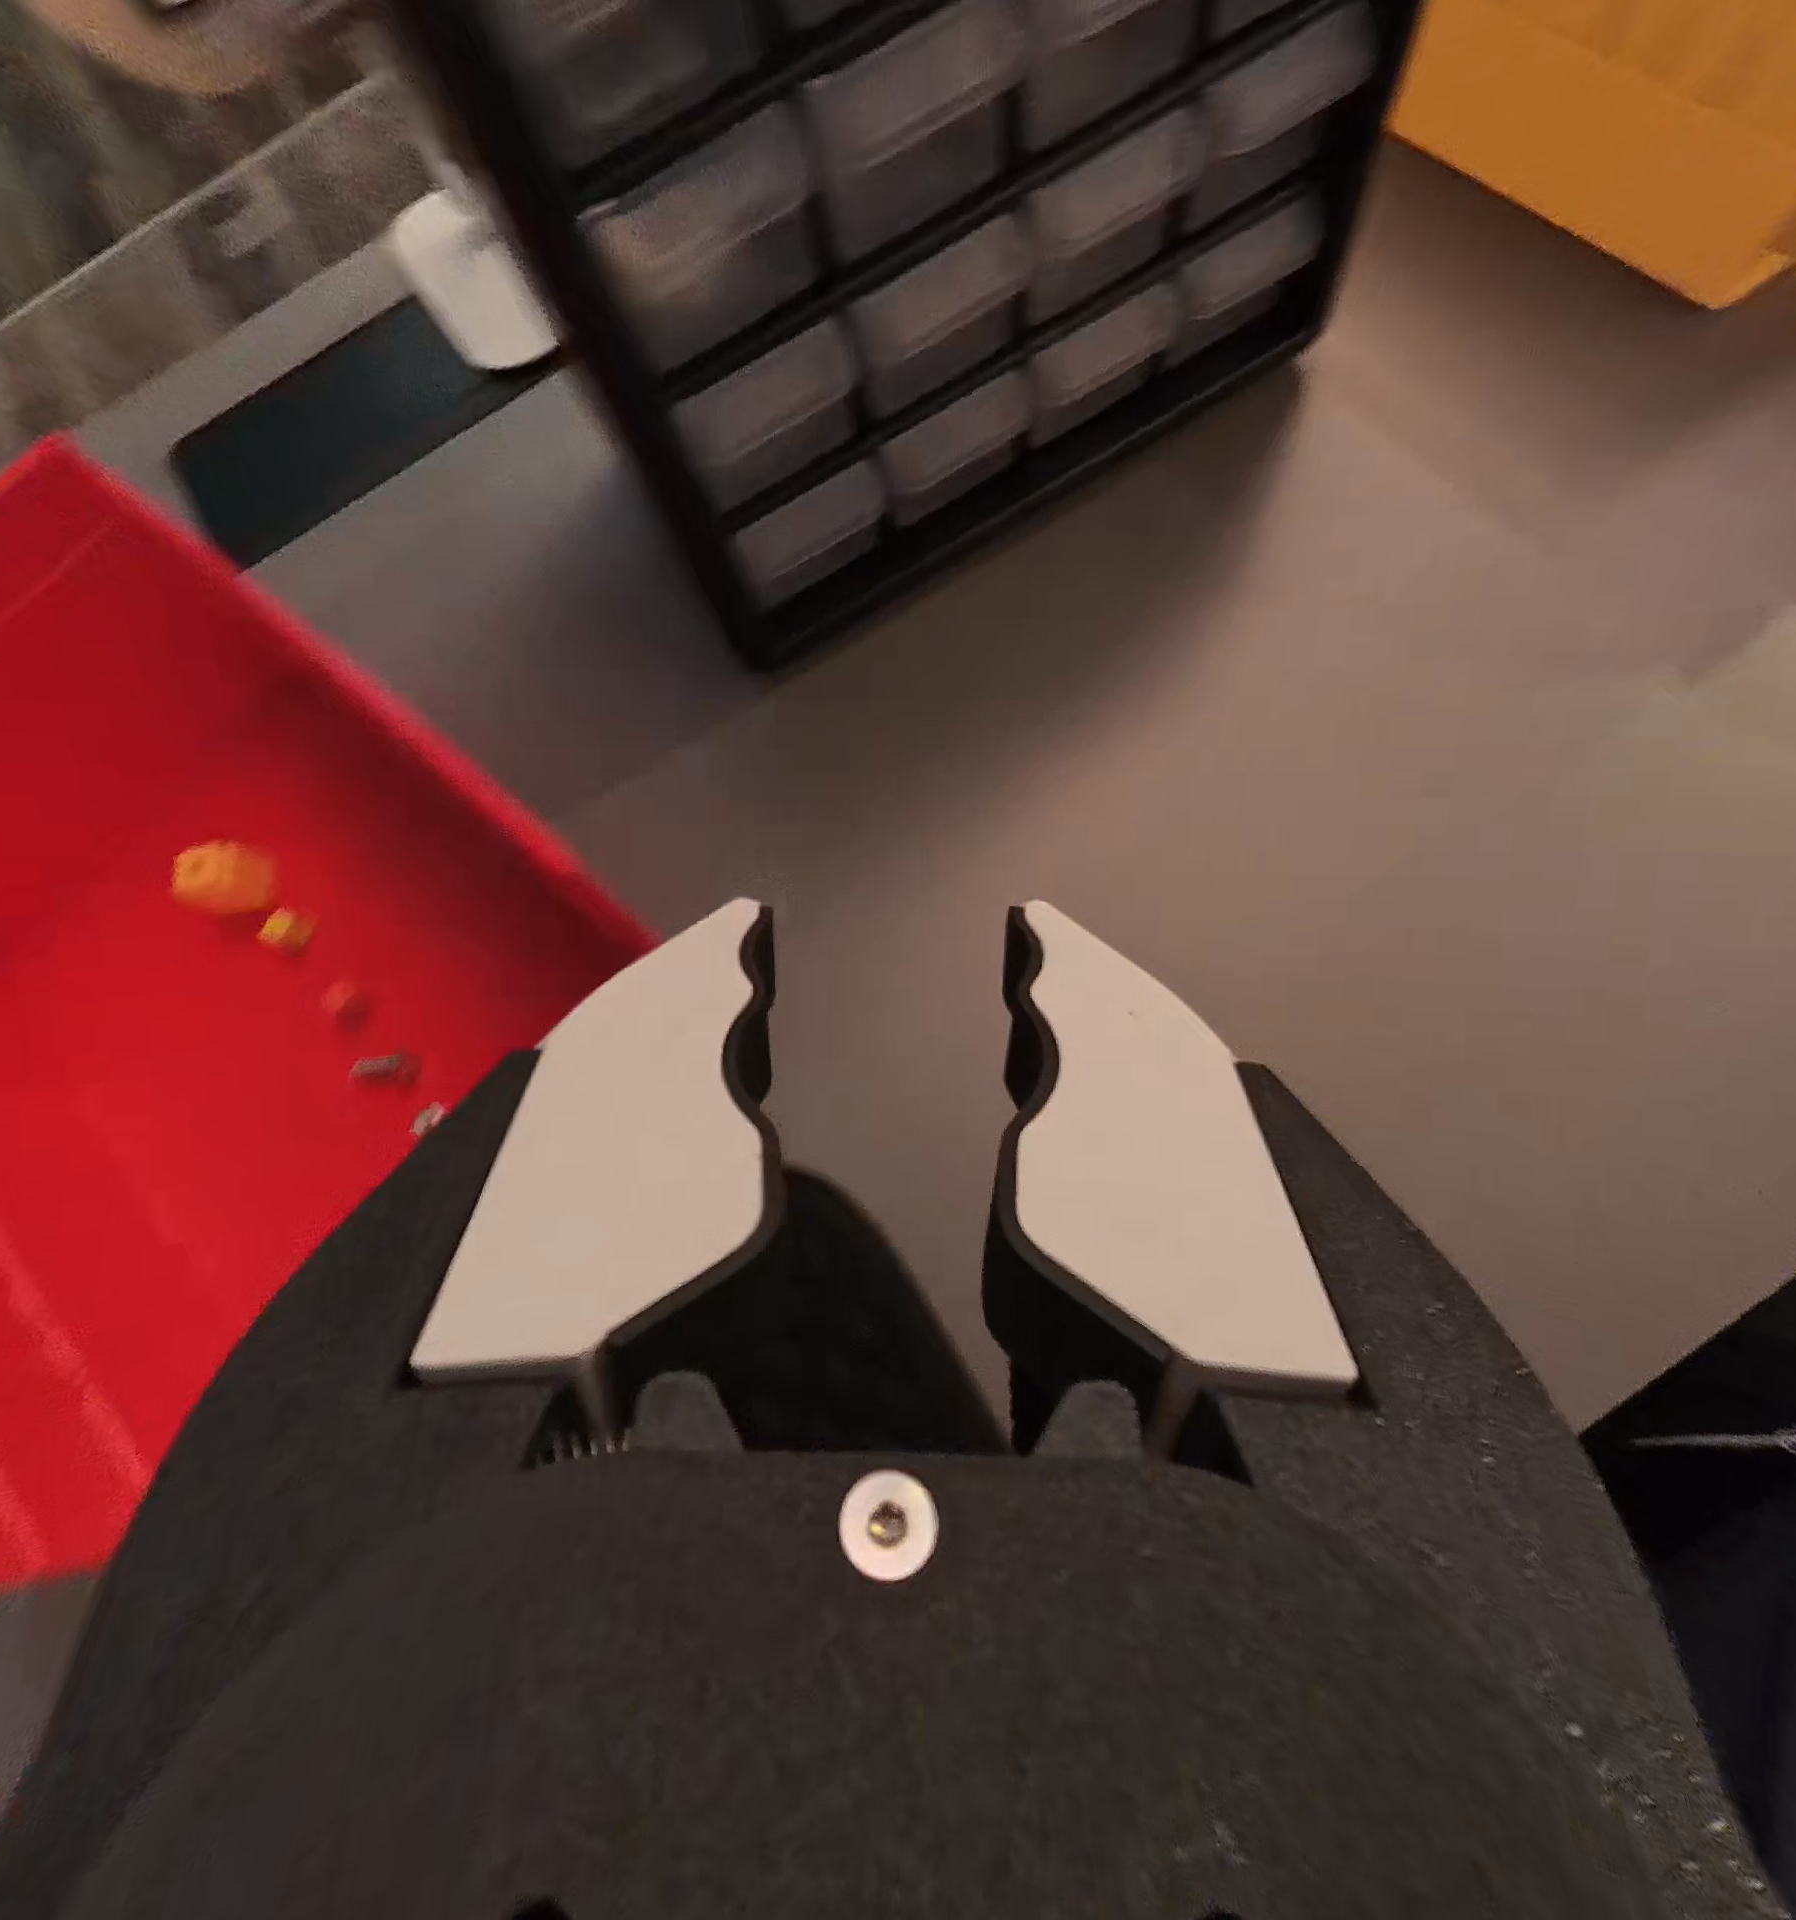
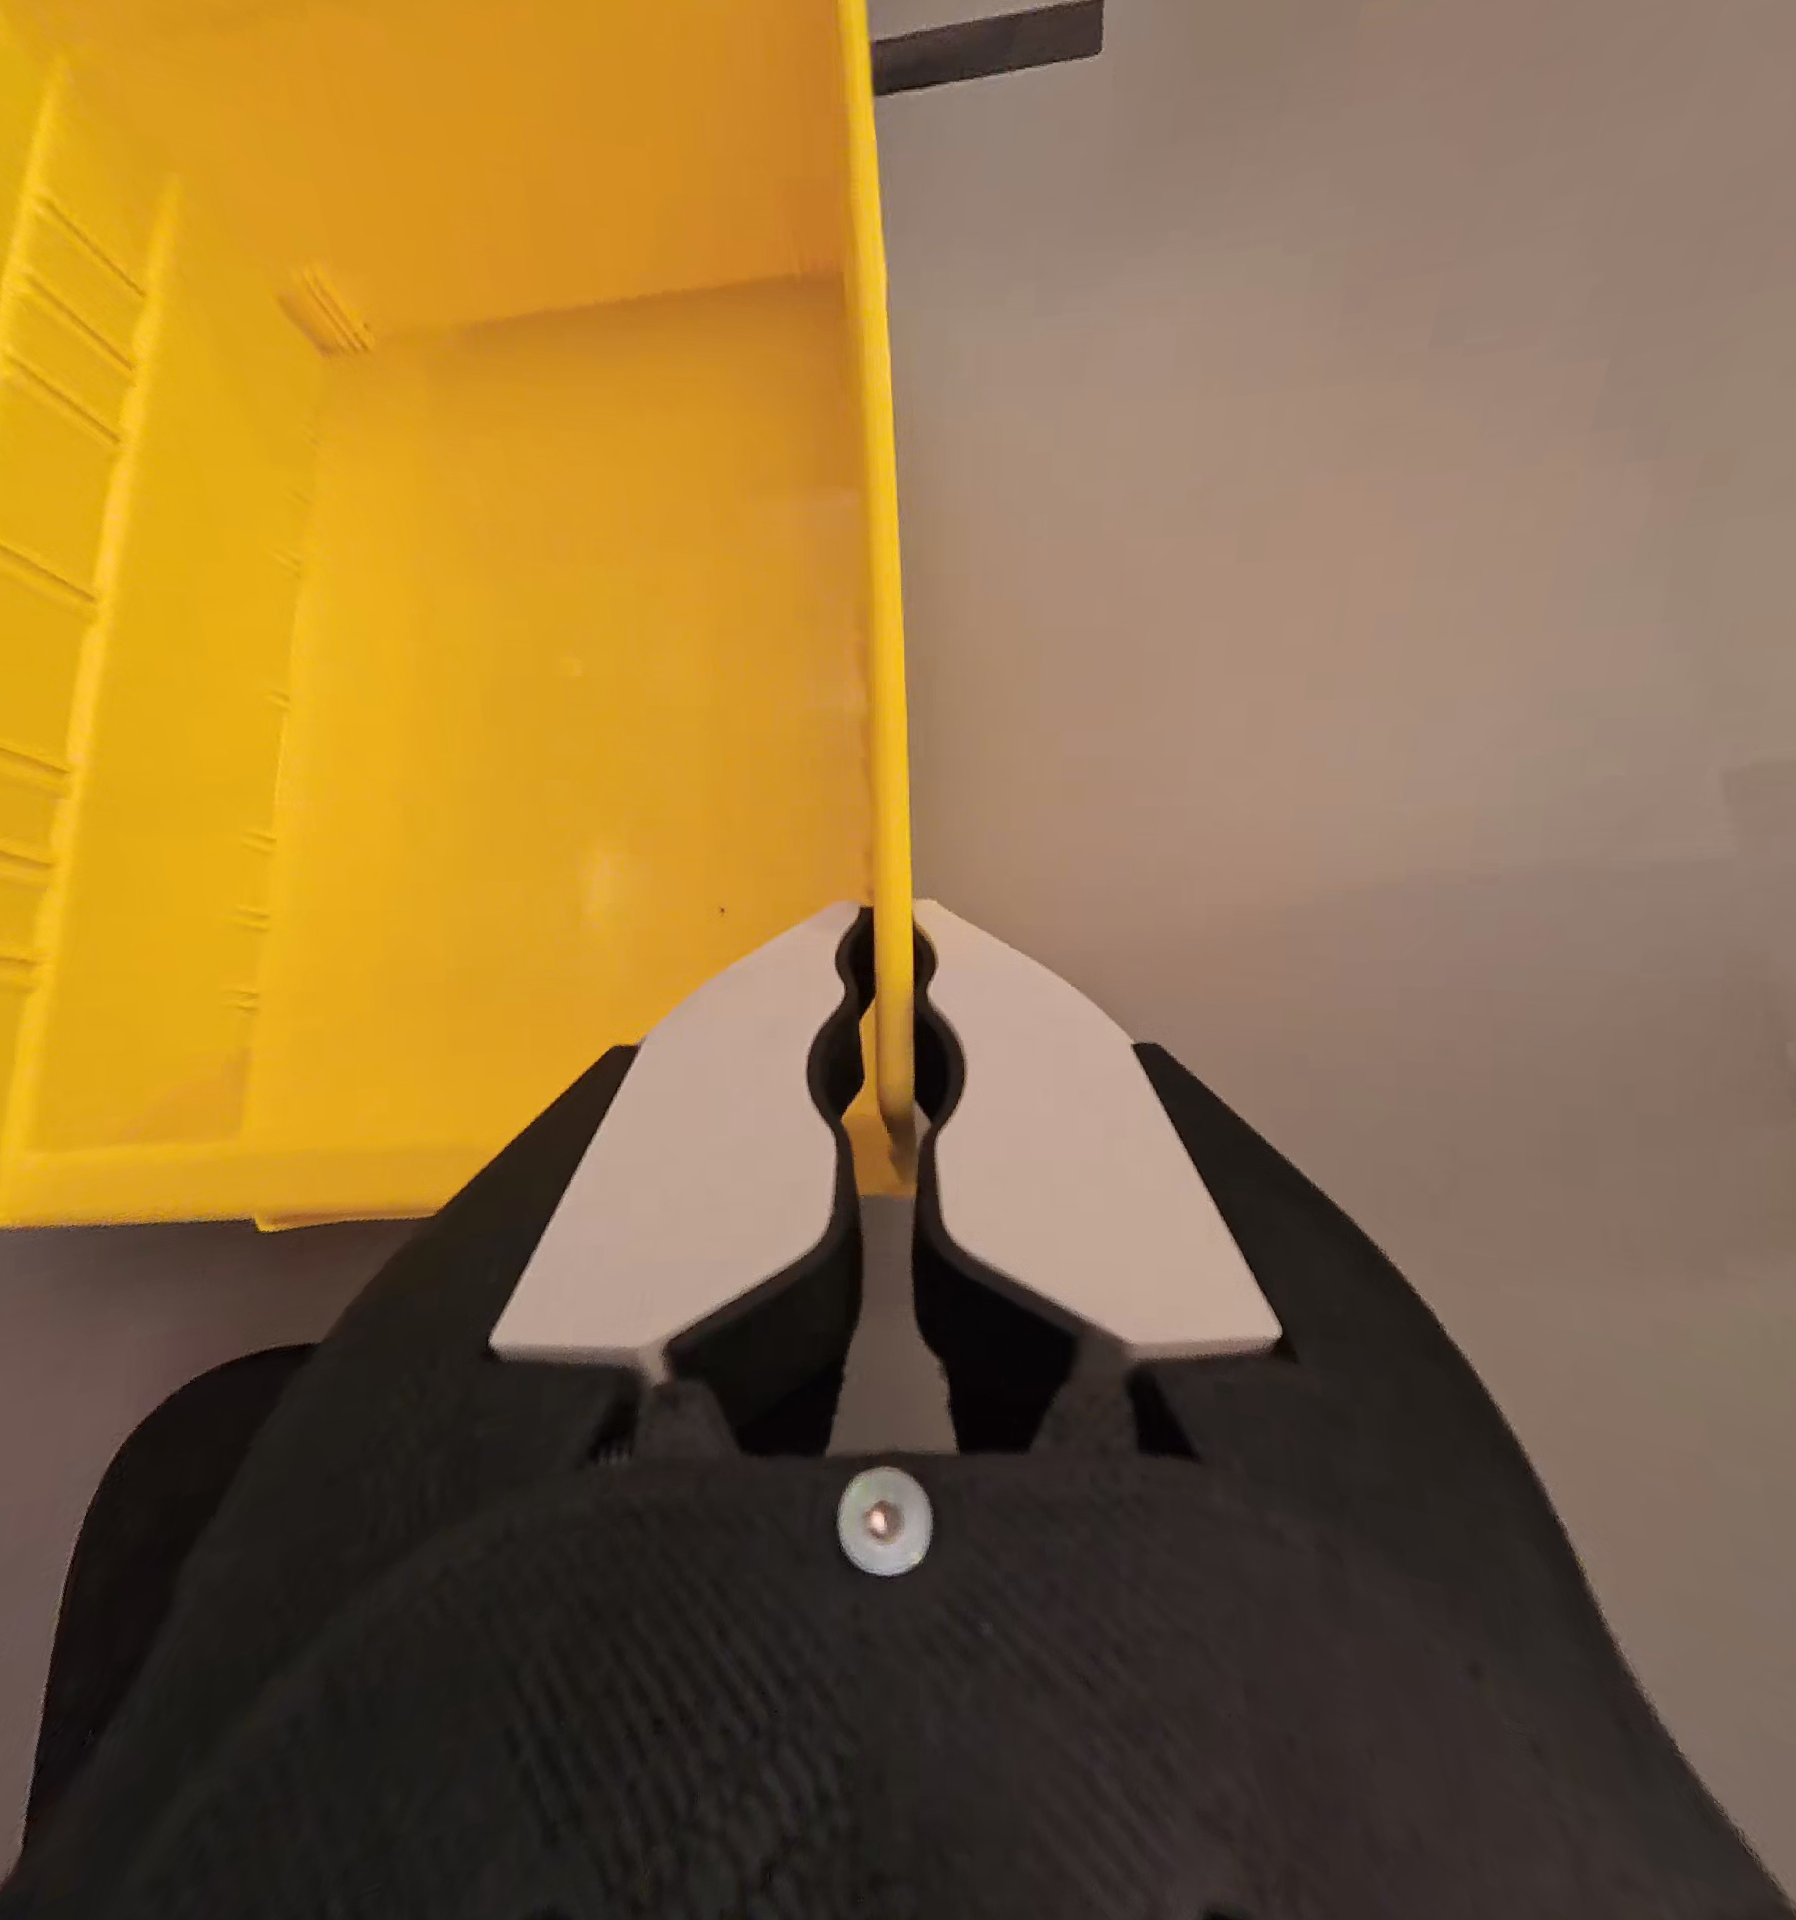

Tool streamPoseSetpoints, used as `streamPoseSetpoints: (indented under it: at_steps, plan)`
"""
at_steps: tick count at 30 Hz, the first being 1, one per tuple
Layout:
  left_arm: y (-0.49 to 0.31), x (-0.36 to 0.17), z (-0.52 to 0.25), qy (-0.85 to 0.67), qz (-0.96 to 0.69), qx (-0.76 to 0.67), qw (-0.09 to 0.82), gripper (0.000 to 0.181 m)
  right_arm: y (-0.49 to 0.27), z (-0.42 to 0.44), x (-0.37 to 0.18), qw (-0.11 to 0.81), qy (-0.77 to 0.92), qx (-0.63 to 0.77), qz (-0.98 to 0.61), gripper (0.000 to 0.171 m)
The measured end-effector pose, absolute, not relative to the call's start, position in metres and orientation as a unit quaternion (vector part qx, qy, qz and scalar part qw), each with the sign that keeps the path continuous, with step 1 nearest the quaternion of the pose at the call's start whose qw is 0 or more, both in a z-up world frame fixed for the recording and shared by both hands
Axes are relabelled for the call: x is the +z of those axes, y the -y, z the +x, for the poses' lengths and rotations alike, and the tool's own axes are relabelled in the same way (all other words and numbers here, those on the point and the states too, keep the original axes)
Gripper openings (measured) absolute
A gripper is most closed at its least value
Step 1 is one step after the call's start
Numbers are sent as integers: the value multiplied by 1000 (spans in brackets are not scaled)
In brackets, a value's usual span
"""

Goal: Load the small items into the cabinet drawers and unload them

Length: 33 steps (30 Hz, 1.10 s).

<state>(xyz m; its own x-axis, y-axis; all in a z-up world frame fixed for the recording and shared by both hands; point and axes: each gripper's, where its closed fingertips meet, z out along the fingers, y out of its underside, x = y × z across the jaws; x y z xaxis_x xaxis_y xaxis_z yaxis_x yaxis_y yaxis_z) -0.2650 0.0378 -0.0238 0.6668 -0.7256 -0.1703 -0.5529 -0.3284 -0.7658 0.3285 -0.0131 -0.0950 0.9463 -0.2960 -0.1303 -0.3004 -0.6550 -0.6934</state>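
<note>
A black cabinet (image 1: 935,312) with several small translucent drawers, all pushed in, stands ahead on the grey table. My left gripper (image 1: 889,914) is open and empty above the table in front of it. A red bin (image 1: 146,1299) to its left holds several small items, among them an orange piece (image 1: 221,878). My right gripper (image 2: 889,914) is shut on the right wall of a yellow bin (image 2: 561,675); the wall's thin edge runs between the pads. The part of the yellow bin in view holds nothing. It also shows in the left wrist view (image 1: 1642,135).
A white object (image 1: 473,281) and a dark flat mat (image 1: 354,436) lie left of the cabinet. A grey table (image 1: 1289,831) spreads before the cabinet. A dark object (image 1: 1756,1455) sits at the right edge. The tips of one gripper are about 60 centimetres away from the tips of the other. The black cabinet (image 1: 935,312) is about 20 centimetres from my left fingertips and 45 centimetres from my right.
</note>
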Motion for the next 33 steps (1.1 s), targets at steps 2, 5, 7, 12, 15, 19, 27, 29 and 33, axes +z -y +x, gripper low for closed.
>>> streamPoseSetpoints:
  at_steps: [2,5,7,12,15,19,27,29,33]
  plan:
    - [-41,-20,-296,-361,-817,-93,441,41,16,332,-95,377,-166,1,-911,5]
    - [-47,-12,-335,-324,-825,-77,456,41,25,337,-95,371,-172,-3,-913,5]
    - [-54,-5,-355,-305,-827,-71,467,41,28,340,-95,374,-173,-6,-911,5]
    - [-71,14,-384,-265,-823,-77,496,43,30,338,-95,369,-167,-5,-914,4]
    - [-77,18,-394,-246,-821,-93,507,43,29,334,-95,368,-164,-9,-915,4]
    - [-81,11,-406,-230,-827,-105,501,43,26,328,-96,359,-141,-20,-922,5]
    - [-108,-3,-477,-148,-858,-50,489,62,26,336,-46,447,-139,-96,-878,22]
    - [-118,-4,-485,-133,-860,-61,490,60,24,331,-8,501,-133,-127,-846,23]
    - [-139,-30,-496,-103,-880,-48,461,60,8,294,49,568,-106,-111,-809,23]
